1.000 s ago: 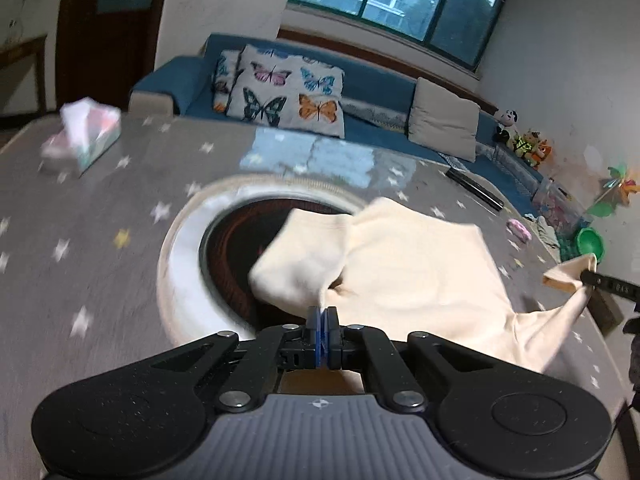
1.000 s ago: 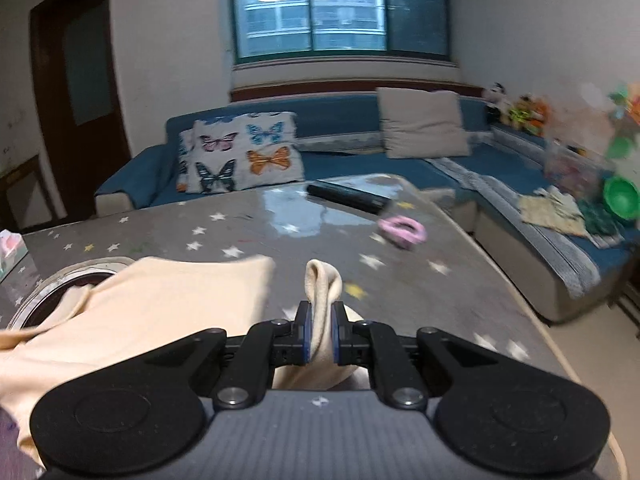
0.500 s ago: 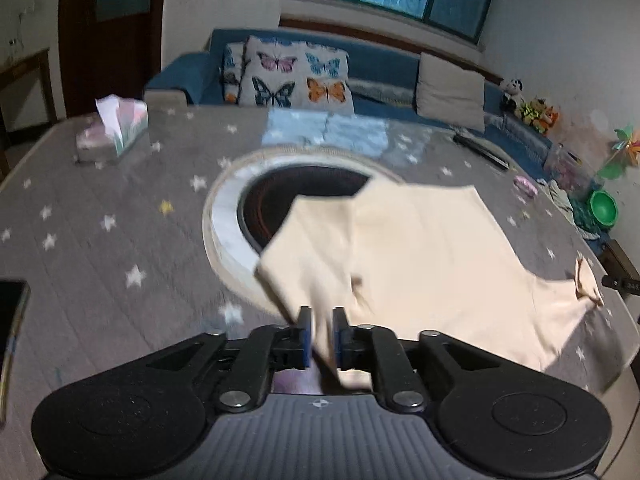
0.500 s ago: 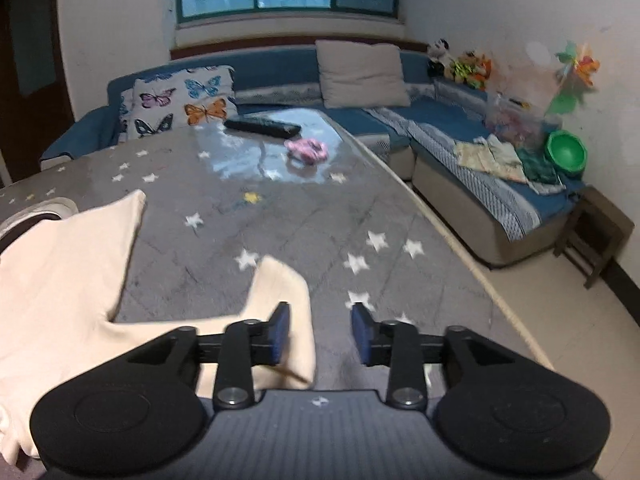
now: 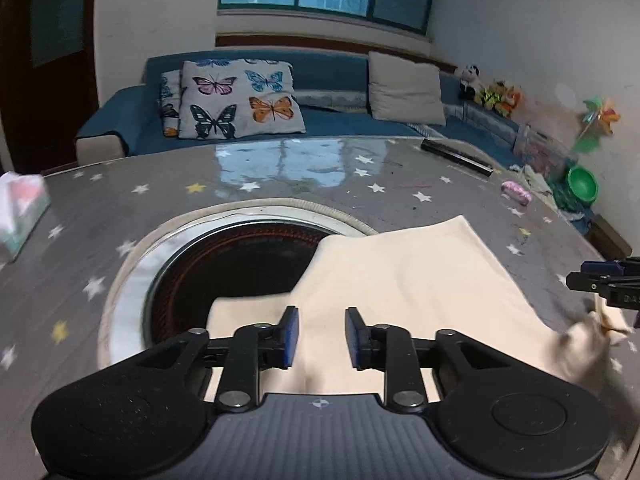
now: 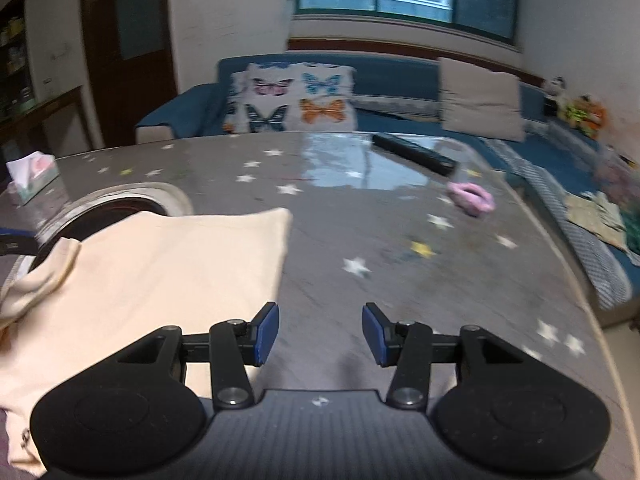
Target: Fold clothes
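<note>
Opening both jaws, nothing pinched; cream shirt flat, remote & pink toy beyond.

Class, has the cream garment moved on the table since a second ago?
Yes. The cream garment has dropped flat beside the round burner, released by both opening grippers.

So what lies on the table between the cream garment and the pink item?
Nothing: in the right wrist view, only bare star-patterned table separates the cream garment from the pink item.

Cream garment, grey star-patterned table
</note>
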Demonstrator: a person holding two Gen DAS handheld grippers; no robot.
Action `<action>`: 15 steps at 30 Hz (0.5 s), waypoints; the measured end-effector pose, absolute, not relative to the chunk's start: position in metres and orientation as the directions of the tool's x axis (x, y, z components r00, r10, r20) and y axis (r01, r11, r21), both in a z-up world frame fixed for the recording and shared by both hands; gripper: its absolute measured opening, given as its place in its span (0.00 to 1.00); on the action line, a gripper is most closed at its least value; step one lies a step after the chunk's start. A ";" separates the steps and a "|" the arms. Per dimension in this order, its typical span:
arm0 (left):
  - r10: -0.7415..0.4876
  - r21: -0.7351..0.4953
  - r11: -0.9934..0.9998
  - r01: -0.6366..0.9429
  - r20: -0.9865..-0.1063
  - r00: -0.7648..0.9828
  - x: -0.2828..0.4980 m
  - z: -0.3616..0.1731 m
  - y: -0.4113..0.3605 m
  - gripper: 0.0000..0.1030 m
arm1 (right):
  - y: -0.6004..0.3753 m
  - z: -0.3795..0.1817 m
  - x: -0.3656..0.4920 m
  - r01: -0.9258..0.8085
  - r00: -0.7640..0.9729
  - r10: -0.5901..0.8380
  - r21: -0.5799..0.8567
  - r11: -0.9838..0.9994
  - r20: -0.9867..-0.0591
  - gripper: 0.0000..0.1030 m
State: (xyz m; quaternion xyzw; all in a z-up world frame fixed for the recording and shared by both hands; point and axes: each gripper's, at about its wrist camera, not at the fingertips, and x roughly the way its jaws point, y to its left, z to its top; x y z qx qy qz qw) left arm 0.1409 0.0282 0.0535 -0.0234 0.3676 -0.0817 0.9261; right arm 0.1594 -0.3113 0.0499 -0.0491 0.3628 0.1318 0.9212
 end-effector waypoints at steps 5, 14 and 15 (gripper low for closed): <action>-0.153 -0.067 0.987 0.149 -0.698 0.700 0.180 0.034 0.021 0.29 | -0.287 0.044 0.180 -0.339 0.682 0.251 0.007 0.941 -0.687 0.45; -0.180 -0.072 0.980 0.183 -0.707 0.684 0.203 0.014 0.016 0.05 | -0.264 0.035 0.207 -0.391 0.663 0.285 0.004 0.921 -0.692 0.45; -0.181 -0.065 0.979 0.191 -0.697 0.694 0.199 0.015 0.014 0.05 | -0.263 0.034 0.208 -0.391 0.663 0.285 0.004 0.920 -0.692 0.45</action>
